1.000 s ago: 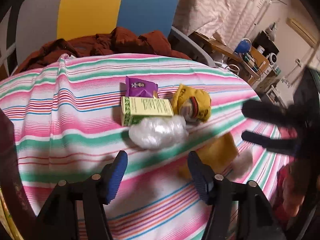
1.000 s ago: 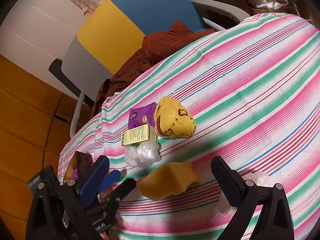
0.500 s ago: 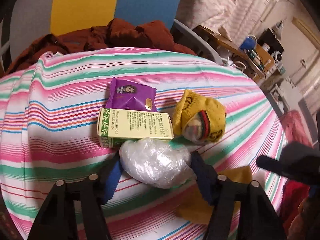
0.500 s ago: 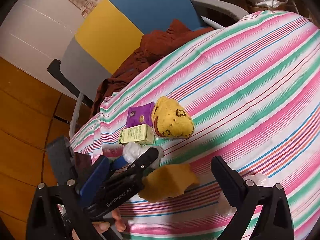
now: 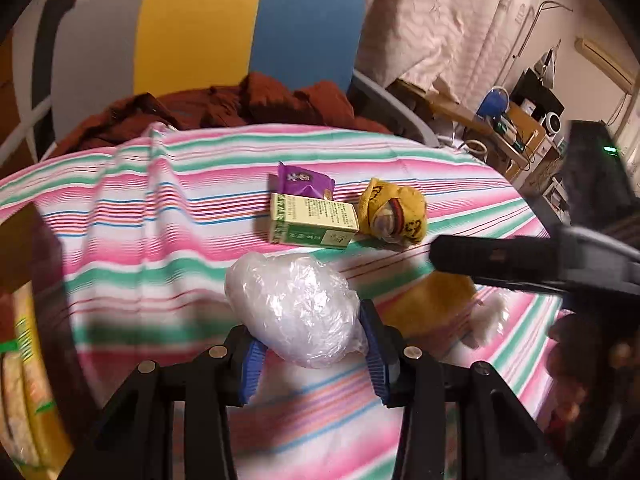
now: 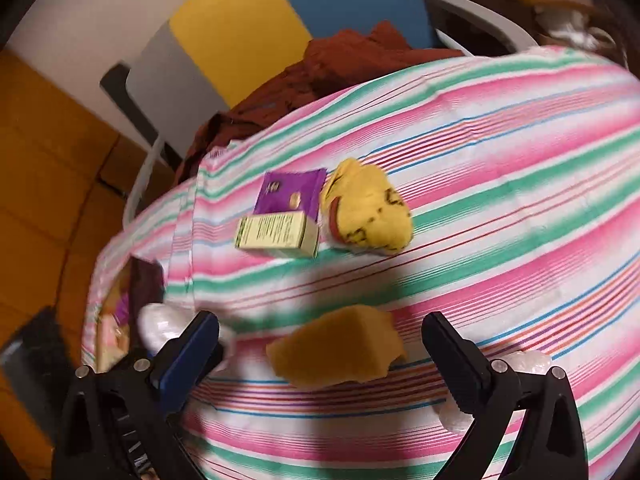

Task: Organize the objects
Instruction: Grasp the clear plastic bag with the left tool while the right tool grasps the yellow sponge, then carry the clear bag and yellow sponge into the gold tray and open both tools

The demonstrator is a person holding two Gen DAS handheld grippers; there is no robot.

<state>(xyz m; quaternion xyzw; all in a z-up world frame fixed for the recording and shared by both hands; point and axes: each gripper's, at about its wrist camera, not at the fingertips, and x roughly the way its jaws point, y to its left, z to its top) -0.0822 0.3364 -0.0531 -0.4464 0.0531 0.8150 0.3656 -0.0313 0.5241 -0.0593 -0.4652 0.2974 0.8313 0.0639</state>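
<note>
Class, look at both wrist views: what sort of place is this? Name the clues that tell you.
Probably a lived-in room at home: a striped cloth covers the surface, rust-red clothing lies heaped behind it, and a cluttered desk stands by pale curtains.

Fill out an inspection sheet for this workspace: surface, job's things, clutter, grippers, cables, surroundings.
Surface: striped cloth, wrinkled at the far left.
Job's things: plastic-wrapped bundle between the left gripper's pads; green box, purple packet behind it, yellow sock ball beside it; yellow sponge.
Clutter: snack packs at the left edge, blurred.
Grippers: left gripper shut on the bundle; right gripper open above the sponge.
Cables: thin cords near the far desk.
Surroundings: chair with brown clothes; curtains.
</note>
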